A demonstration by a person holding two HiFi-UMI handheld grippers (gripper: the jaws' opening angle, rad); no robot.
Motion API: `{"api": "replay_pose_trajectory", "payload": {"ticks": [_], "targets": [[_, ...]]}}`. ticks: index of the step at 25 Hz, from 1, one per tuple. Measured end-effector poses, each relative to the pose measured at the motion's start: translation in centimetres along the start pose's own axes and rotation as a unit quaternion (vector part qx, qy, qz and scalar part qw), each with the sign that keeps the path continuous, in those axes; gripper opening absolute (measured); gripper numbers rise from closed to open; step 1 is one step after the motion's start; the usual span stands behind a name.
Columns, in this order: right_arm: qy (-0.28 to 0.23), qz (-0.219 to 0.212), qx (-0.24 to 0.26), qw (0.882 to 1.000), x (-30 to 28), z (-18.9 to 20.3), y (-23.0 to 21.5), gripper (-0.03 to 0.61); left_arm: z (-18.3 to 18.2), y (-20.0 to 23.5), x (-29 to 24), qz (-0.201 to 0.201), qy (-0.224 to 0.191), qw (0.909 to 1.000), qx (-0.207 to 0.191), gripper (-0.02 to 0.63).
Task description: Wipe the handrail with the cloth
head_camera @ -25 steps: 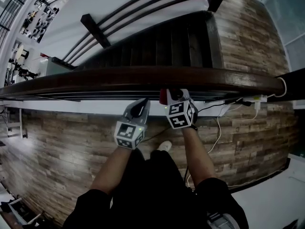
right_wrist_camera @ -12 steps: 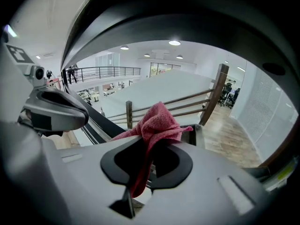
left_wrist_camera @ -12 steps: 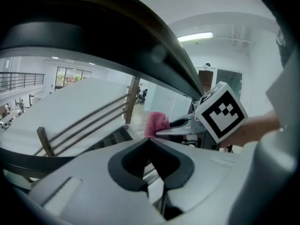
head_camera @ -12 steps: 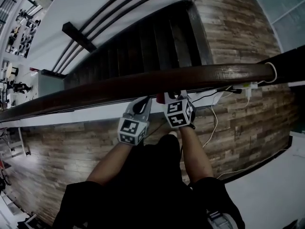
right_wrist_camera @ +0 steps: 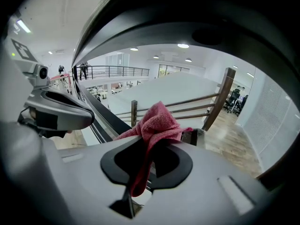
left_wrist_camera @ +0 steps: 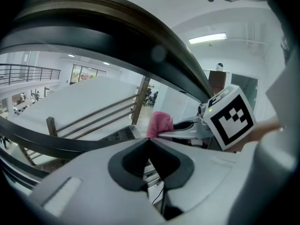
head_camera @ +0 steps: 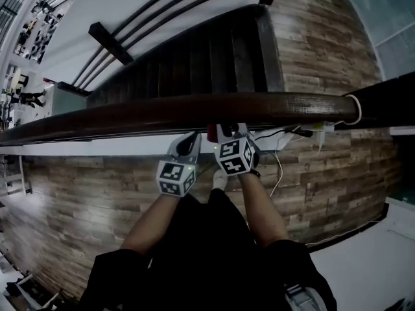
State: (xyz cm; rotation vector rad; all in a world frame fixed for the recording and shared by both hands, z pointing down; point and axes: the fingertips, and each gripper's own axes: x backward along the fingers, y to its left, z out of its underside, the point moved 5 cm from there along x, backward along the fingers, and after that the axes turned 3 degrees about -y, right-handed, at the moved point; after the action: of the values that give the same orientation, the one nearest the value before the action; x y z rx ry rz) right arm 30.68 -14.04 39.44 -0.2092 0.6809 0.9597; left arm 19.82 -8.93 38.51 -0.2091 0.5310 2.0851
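Observation:
The dark wooden handrail (head_camera: 194, 109) crosses the head view from left to right. My right gripper (head_camera: 219, 132) sits just below its near edge, shut on a red cloth (head_camera: 211, 133). In the right gripper view the cloth (right_wrist_camera: 157, 121) bunches above the shut jaws of the right gripper (right_wrist_camera: 146, 142) and a strip hangs down between them, with the handrail (right_wrist_camera: 197, 29) arching overhead. My left gripper (head_camera: 189, 145) is close beside it on the left, shut and empty (left_wrist_camera: 149, 140). The left gripper view shows the handrail (left_wrist_camera: 117, 18) above and the cloth (left_wrist_camera: 159, 123) held by the right gripper (left_wrist_camera: 185, 125).
Beyond the rail a dark staircase (head_camera: 214, 57) drops away, flanked by a far railing with posts (head_camera: 107, 37). A white cable (head_camera: 353, 109) loops round the rail's right end and a power strip (head_camera: 318, 128) lies on the wood-plank floor (head_camera: 84, 193). The person's legs stand below.
The head view has shifted, so the rail's right end sits further left in frame. Both grippers stay together under the rail, the right one still gripping the cloth.

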Motion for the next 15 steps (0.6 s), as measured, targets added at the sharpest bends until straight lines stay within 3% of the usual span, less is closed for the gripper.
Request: {"api": "replay_pose_trajectory", "payload": {"ticks": [8, 15], "targets": [[0.003, 0.028, -0.023, 0.999, 2.1, 2.5, -5.0, 0.048, 0.1, -2.3, -1.3, -0.007, -0.007, 0.9999, 0.006, 0.000], [0.011, 0.041, -0.046, 0.998, 3.0, 3.7, -7.5, 0.048, 0.0, -4.9, -3.5, 0.027, 0.002, 0.9996, -0.006, 0.000]]}}
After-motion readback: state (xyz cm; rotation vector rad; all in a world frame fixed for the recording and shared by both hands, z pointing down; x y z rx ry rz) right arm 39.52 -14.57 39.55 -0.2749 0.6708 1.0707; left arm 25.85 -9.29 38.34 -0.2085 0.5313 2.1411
